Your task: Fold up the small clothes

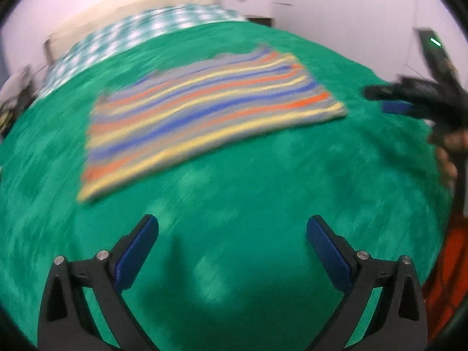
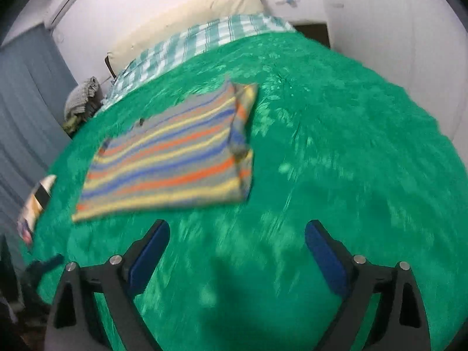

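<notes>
The left gripper [image 1: 232, 251] is holding its two blue-padded fingers [image 1: 137, 256] spread wide apart with nothing between them, hovering over bare green plush bedspread [image 1: 234, 181]. The right gripper [image 2: 237, 253] is doing the same: its blue-padded fingers [image 2: 326, 259] are released and empty, above the same green cover. In the left wrist view the right gripper is also showing as a dark blurred shape at the far right edge, off the garment's right end.

Beyond both sets of fingers, a small knitted garment striped in grey, orange, yellow and blue [image 1: 201, 114] is lying flat on the bedspread, well apart from either gripper. In the right wrist view its right-hand portion is lying doubled over the body [image 2: 242, 134], so one side fold looks already made. Both views are blurred.

The next step is probably folding the other side or halving the piece. To do it well, each gripper should be coming down on a separate corner of one edge, pinching only the knit and not the plush pile beneath, then lifting both corners level and carrying them across together so the stripes line up.

Behind the green cover, a teal-and-white checked sheet [image 2: 204, 41] and a cream pillow [image 2: 190, 14] are lying at the head of the bed.
</notes>
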A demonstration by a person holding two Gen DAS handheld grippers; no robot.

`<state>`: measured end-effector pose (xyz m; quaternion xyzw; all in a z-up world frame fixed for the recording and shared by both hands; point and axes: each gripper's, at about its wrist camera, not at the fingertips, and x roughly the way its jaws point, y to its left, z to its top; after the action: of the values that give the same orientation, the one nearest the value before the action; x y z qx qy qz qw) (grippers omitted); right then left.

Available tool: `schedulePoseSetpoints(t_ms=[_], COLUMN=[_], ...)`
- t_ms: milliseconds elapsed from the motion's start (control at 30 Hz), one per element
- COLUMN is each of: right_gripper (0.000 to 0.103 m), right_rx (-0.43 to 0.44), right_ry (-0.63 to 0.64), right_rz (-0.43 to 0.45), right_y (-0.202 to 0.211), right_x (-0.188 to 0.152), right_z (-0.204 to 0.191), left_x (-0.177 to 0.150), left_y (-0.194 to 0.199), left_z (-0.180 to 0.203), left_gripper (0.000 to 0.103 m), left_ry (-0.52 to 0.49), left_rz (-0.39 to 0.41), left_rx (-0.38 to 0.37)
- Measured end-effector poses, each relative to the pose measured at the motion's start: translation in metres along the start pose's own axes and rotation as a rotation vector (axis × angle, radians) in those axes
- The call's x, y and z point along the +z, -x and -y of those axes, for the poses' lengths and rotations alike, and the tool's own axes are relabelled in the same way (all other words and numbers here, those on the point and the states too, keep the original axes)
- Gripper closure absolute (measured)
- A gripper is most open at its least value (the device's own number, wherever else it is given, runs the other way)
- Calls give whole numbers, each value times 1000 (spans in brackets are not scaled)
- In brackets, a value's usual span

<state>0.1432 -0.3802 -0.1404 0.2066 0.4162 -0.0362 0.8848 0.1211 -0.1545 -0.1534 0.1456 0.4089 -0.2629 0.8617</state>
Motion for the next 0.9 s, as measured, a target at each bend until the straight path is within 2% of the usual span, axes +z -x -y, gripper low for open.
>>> schedulePoseSetpoints(t_ms=[133, 200, 300, 333, 367, 400, 433, 467, 500, 533, 567, 600, 633, 767, 900], right_gripper=[30, 31, 35, 38, 41, 44, 51, 59, 63, 79, 91, 91, 91, 91, 91], right_rx=[145, 206, 265, 282, 296, 310, 327, 333, 339, 328, 298, 280, 276, 341, 400], right_ry=[-38, -40, -27, -39, -52, -68, -87, -96, -107, -104, -87, -63, -25, 51, 107], right_rz=[-135, -204, -249, -253, -260, -272, -293, -309, -333, -342, -344, -337, -309, -243, -254], right_y=[-48, -78, -116, -130, -139, -151, -167, -175, -190, -197, -202, -203, -197, -161, -151], right_x=[56, 79, 114, 130, 139, 150, 162, 167, 175, 177, 180, 183, 187, 197, 198], right_z=[28, 33, 35, 36, 35, 34, 31, 28, 22, 17, 9, 0, -14, -66, -128], left_x=[54, 71, 91, 95, 98, 100, 102, 103, 104, 105, 107, 108, 109, 95, 62], left_y=[-55, -79, -111, -113, -115, -116, -116, -116, -115, -113, -111, -104, -98, -44, -1], left_z=[52, 72, 101, 105, 108, 109, 109, 108, 105, 100, 93, 78, 70, 6, -74], left_gripper=[2, 2, 3, 8, 21, 24, 36, 58, 75, 93, 94, 94, 94, 94, 94], left_ry=[-121, -167, -231, -239, -244, -246, -242, -236, -222, -197, -158, -92, -58, 143, 336], left_rz=[-4, -6, 5, 18, 26, 28, 36, 44, 49, 52, 53, 64, 77, 150, 169], left_rx=[-62, -75, -88, -100, -116, -128, -137, -140, -132, -119, -149, -188, -196, -240, -207])
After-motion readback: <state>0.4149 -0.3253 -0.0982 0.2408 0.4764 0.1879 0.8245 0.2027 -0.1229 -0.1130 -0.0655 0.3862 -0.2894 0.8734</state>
